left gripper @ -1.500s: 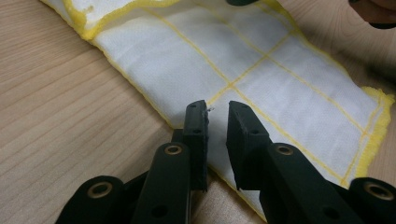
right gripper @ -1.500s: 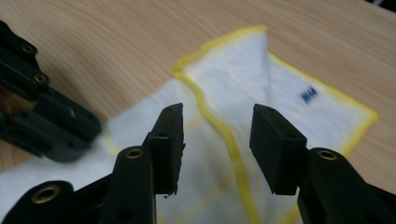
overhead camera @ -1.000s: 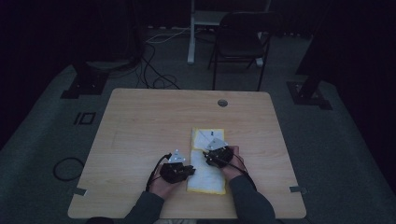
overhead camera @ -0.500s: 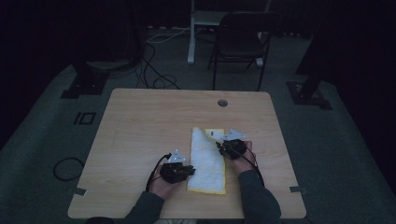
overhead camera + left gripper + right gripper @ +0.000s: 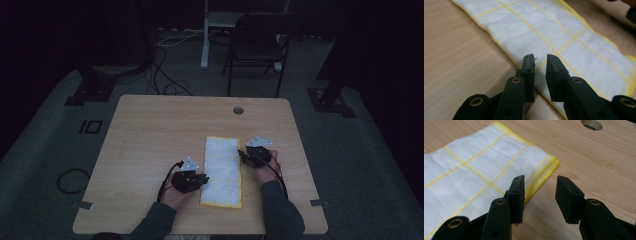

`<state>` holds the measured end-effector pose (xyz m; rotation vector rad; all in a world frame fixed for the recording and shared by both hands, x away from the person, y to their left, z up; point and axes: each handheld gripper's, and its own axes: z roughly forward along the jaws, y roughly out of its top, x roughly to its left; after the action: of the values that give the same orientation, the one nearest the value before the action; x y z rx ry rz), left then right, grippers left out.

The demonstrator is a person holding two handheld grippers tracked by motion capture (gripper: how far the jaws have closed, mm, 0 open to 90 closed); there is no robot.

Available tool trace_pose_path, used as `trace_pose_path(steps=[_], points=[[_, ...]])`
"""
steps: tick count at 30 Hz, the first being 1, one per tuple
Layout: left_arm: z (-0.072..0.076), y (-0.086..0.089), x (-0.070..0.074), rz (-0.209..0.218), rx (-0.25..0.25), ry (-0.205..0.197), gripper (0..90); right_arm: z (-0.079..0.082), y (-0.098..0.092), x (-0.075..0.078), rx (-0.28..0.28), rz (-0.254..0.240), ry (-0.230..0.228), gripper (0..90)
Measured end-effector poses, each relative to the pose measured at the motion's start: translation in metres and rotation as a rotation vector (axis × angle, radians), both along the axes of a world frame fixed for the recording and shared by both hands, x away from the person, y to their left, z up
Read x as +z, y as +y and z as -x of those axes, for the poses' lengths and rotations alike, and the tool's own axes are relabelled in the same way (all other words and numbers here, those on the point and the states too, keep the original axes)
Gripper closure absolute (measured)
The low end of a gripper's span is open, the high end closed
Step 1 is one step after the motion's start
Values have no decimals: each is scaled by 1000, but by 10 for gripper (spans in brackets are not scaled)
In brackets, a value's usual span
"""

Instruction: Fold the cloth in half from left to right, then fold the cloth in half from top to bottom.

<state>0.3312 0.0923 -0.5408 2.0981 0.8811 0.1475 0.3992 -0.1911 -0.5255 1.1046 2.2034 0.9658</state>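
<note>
A folded white cloth (image 5: pixel 222 170) with yellow grid lines and a yellow hem lies as a long strip on the wooden table (image 5: pixel 165 125). My left gripper (image 5: pixel 200 179) rests at the cloth's left edge. In the left gripper view its jaws (image 5: pixel 540 60) stand a narrow gap apart over the hem of the cloth (image 5: pixel 554 32), with nothing pinched. My right gripper (image 5: pixel 244 154) is at the cloth's right edge near the far corner. Its jaws (image 5: pixel 540 182) have just been opening and hold nothing; bare wood lies between them, with the cloth (image 5: pixel 474 170) just to their left.
A round cable hole (image 5: pixel 238 110) is set in the table near its far edge, also seen as a hole (image 5: pixel 592 123) in the right gripper view. A dark chair (image 5: pixel 257 47) stands behind the table. Cables (image 5: pixel 70 180) lie on the floor at the left.
My right gripper has moved to the right, off the top of the cloth to its right edge. The left gripper and the cloth have stayed in place.
</note>
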Motion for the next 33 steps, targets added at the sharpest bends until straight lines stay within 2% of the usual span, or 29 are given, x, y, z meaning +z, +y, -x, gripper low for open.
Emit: trace_pose_path(steps=[7,10,17,20,23,26,27,30,33], points=[[-26,4,11,11,51,-23,756,-2,0,-1,1,-8,4,589],[-38,3,16,16,69,-33,757,-4,-2,-1,-3,-31,17,587],[-63,1,24,25,101,-44,748,-7,0,8,5,-35,4,577],[-72,0,25,25,110,-43,747,-10,0,10,3,-46,8,574],[-84,0,24,32,141,-33,699,-14,-1,11,-8,-116,25,569],[-91,-2,23,29,158,-28,670,-18,1,11,-18,-121,29,564],[-101,-5,21,29,180,-20,652,-23,3,10,-33,-132,40,555],[-106,-7,20,22,190,-22,621,-27,6,7,-44,-136,51,543],[-114,-11,16,4,223,-22,619,-32,8,2,-58,-130,69,512]])
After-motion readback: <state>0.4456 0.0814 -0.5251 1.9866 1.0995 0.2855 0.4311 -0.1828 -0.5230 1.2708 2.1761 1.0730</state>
